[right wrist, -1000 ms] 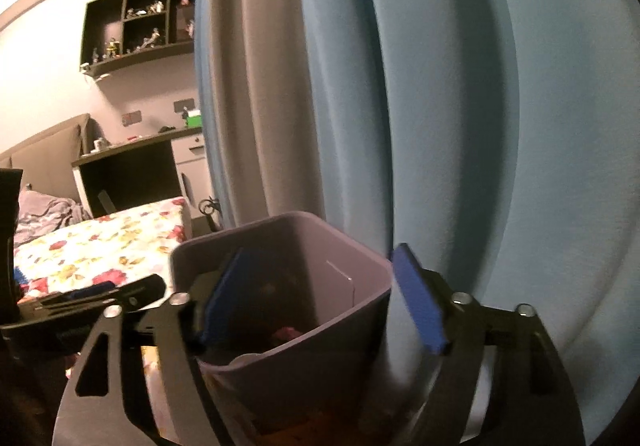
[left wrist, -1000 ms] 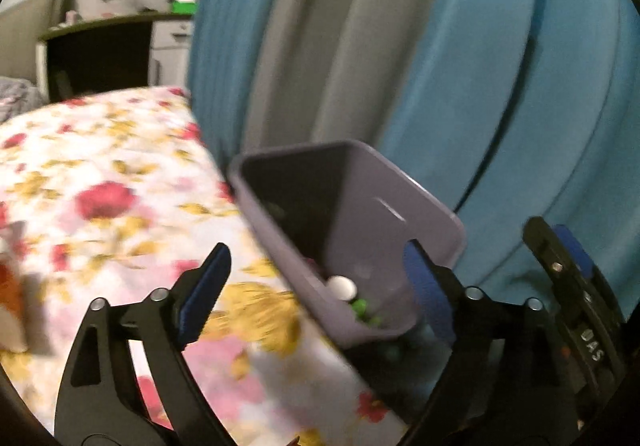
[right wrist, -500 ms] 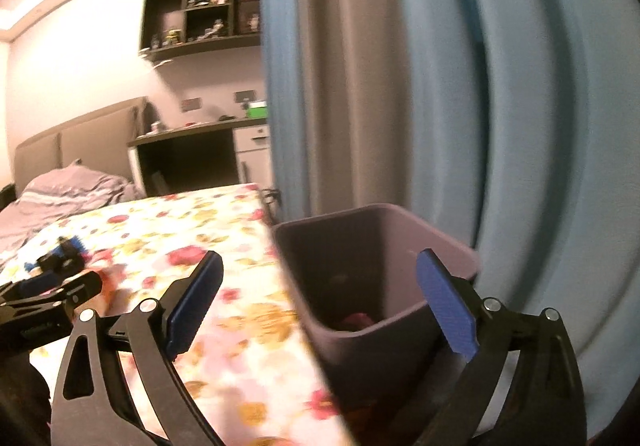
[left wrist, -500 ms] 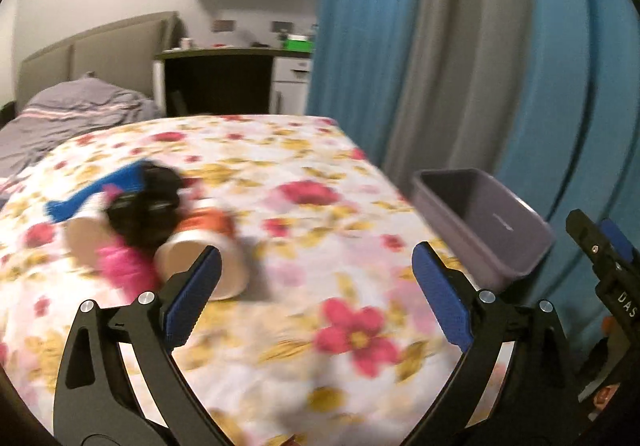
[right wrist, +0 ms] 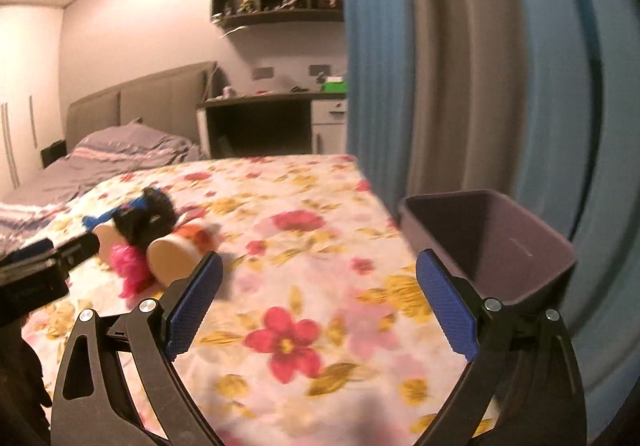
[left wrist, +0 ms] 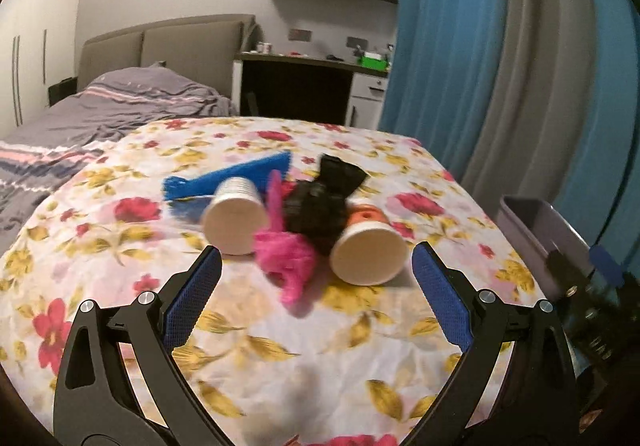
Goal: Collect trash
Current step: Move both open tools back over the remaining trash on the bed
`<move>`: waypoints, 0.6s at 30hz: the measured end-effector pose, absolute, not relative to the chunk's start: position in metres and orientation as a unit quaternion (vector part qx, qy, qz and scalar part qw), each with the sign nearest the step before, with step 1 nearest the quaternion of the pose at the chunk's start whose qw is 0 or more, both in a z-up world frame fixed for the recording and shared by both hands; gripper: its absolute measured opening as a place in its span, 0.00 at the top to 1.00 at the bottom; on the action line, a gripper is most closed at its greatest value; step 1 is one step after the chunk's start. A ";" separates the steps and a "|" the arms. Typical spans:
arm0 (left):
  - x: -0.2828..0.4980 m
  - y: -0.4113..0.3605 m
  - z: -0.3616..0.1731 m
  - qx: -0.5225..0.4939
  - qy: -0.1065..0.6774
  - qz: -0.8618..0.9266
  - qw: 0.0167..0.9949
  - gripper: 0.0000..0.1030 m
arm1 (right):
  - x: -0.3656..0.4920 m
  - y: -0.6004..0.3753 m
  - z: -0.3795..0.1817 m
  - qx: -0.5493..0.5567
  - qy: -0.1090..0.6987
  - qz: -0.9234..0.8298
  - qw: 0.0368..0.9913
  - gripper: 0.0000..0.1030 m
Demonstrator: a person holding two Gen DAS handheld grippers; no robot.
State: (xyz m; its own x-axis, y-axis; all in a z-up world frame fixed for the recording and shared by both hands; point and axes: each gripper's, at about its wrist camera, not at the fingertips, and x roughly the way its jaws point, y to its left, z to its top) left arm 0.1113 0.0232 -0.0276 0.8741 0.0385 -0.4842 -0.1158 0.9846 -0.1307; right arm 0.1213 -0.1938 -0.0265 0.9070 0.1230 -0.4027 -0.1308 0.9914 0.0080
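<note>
We hold both tools, left [left wrist: 316, 292] and right [right wrist: 318, 304], wide open and empty. The cup [left wrist: 366, 256] looks light and squashy, so we pinch its rim softly.

The right claw [right wrist: 316, 302] hangs spread wide and empty over the floral bedspread [right wrist: 304, 246]; left of it lies the trash pile [right wrist: 152, 242], right the purple bin [right wrist: 492, 246].

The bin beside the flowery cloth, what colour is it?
The bin is greyish purple, clearest in the right wrist view.
</note>
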 end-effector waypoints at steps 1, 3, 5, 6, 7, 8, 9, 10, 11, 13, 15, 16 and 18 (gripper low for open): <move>0.108 0.029 -0.026 -0.078 0.242 0.044 0.966 0.08 | 0.123 -0.188 -0.028 -0.014 0.209 0.070 0.975 0.09; 0.104 0.035 -0.025 -0.077 0.236 0.049 0.967 0.08 | 0.127 -0.172 -0.033 -0.025 0.218 0.081 0.972 0.09; 0.102 0.042 -0.024 -0.078 0.233 0.055 0.968 0.08 | 0.131 -0.159 -0.037 -0.032 0.226 0.090 0.969 0.09; 0.101 0.047 -0.024 -0.082 0.232 0.057 0.968 0.08 | 0.133 -0.155 -0.039 -0.034 0.230 0.092 0.968 0.09; 0.100 0.050 -0.023 -0.084 0.232 0.059 0.967 0.08 | 0.135 -0.151 -0.041 -0.036 0.233 0.094 0.967 0.09; 0.100 0.054 -0.023 -0.088 0.231 0.061 0.967 0.08 | 0.138 -0.147 -0.043 -0.039 0.238 0.097 0.966 0.09; 0.100 0.056 -0.023 -0.090 0.230 0.062 0.967 0.08 | 0.141 -0.142 -0.045 -0.043 0.242 0.098 0.964 0.09; 0.099 0.059 -0.023 -0.091 0.229 0.065 0.967 0.08 | 0.143 -0.139 -0.046 -0.047 0.245 0.100 0.963 0.09; 0.099 0.060 -0.023 -0.092 0.228 0.066 0.967 0.08 | 0.146 -0.135 -0.048 -0.052 0.249 0.101 0.962 0.09; 0.100 0.063 -0.023 -0.093 0.227 0.068 0.967 0.08 | 0.149 -0.130 -0.049 -0.059 0.253 0.104 0.960 0.09; 0.102 0.066 -0.024 -0.094 0.228 0.069 0.967 0.08 | 0.154 -0.126 -0.050 -0.065 0.255 0.105 0.959 0.09; 0.103 0.067 -0.025 -0.095 0.228 0.068 0.967 0.08 | 0.155 -0.124 -0.051 -0.066 0.257 0.107 0.958 0.09; 0.104 0.069 -0.026 -0.095 0.228 0.065 0.967 0.08 | 0.159 -0.120 -0.053 -0.068 0.262 0.112 0.956 0.10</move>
